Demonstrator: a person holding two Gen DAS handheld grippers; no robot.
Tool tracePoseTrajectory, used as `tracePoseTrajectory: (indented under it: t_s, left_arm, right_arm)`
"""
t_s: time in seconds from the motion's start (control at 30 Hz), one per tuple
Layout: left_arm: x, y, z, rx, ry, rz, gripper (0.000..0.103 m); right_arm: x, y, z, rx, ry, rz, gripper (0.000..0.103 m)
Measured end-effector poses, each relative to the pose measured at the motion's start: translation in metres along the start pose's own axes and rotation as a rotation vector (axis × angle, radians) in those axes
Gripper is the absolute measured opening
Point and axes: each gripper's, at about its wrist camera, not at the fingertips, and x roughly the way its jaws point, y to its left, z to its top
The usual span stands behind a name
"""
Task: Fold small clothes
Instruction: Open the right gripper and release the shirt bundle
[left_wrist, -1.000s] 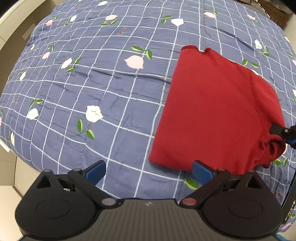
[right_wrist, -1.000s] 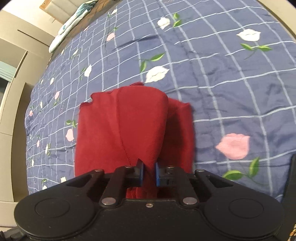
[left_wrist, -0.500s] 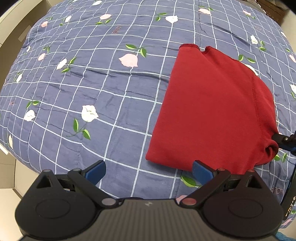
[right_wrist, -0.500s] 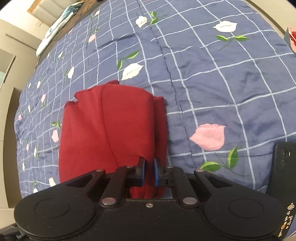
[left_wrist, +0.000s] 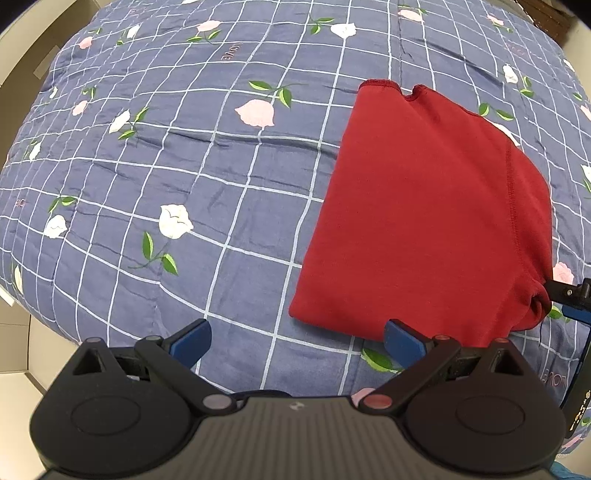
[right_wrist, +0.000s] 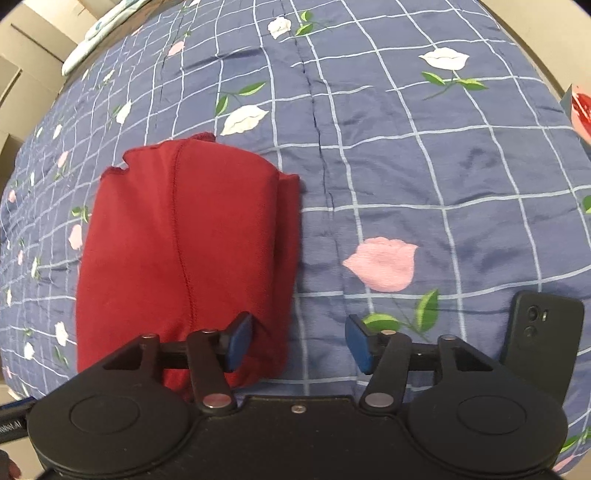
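Both of your grippers stand with their jaws spread and nothing between them. Your left gripper (left_wrist: 297, 341) hovers near the bed's edge, with the folded red garment (left_wrist: 424, 221) lying ahead and to its right on the blue floral quilt (left_wrist: 184, 166); its right pad sits just at the garment's near hem. Your right gripper (right_wrist: 297, 341) has the same garment (right_wrist: 177, 251) ahead on its left side, the left pad overlapping the cloth's near corner. A dark phone (right_wrist: 543, 332) lies on the quilt to your right.
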Motion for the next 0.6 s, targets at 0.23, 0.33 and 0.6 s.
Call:
tracePoseTrajectory:
  t_s: [0.23, 0.33, 0.6]
  left_arm:
    - [0.001, -0.001, 0.002, 0.009, 0.004, 0.0, 0.102]
    - [0.001, -0.002, 0.002, 0.015, 0.002, 0.001, 0.102]
    - [0.003, 0.002, 0.0, -0.004, 0.01, -0.002, 0.102]
  right_arm:
    - [-0.01, 0.007, 0.003, 0.014, -0.025, 0.05, 0.072]
    - [-0.004, 0.012, 0.002, -0.013, 0.01, 0.037, 0.072]
    - [0.015, 0.002, -0.017, -0.047, 0.115, -0.021, 0.076]
